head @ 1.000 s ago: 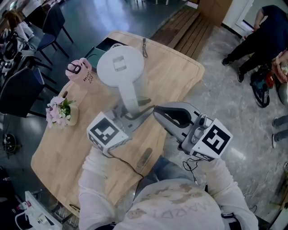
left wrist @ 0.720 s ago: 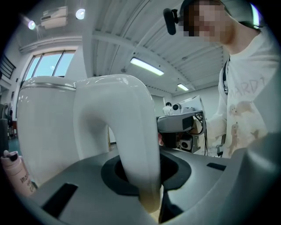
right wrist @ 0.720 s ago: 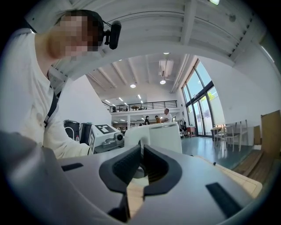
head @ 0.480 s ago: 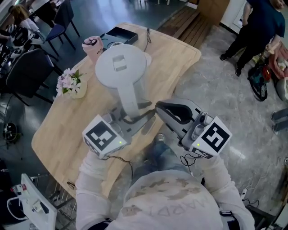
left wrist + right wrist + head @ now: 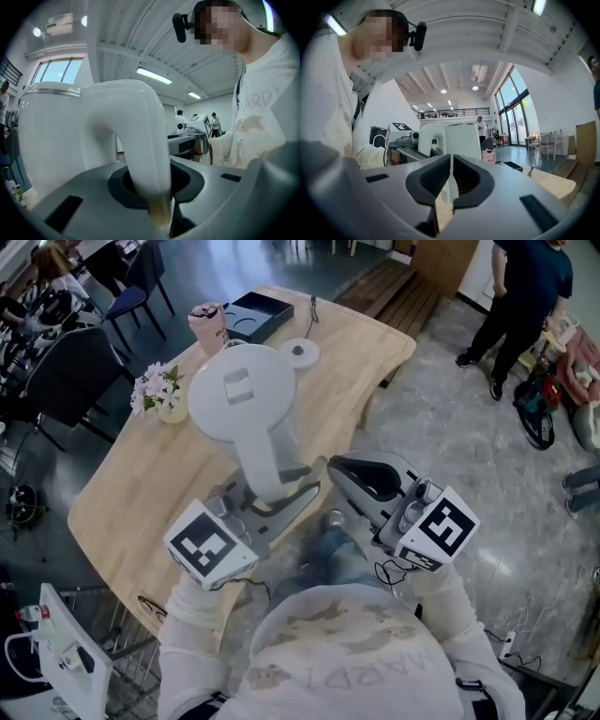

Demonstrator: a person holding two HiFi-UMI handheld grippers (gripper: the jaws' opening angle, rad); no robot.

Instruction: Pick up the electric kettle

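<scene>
View from above of a person standing at the edge of a pale wooden table (image 5: 131, 512), a handheld gripper in each hand. The left gripper (image 5: 274, 491) is clamped on the curved handle of a white electric kettle (image 5: 242, 395). In the left gripper view, the handle (image 5: 140, 136) runs down between the dark pads and is pinched there, with the kettle's body to its left. The kettle appears to hang in the air over the near part of the table, well apart from a small round white base (image 5: 300, 352) at the far end. Near that base are a pink cup (image 5: 206, 324), a dark box (image 5: 258, 315) and a small bunch of flowers (image 5: 159, 390). The right gripper (image 5: 337, 470) floats just beside the kettle's handle without touching it. Its jaws are drawn together on nothing, with only a thin slit between the pads in the right gripper view, and the kettle (image 5: 461, 136) shows beyond them. The pick-up looks essentially done — the lift is in hand, carried by the left side alone. The next move would call for a firm, level hold on the handle so the heavy body does not swing or tip, and for the right gripper to stay clear of it.
</scene>
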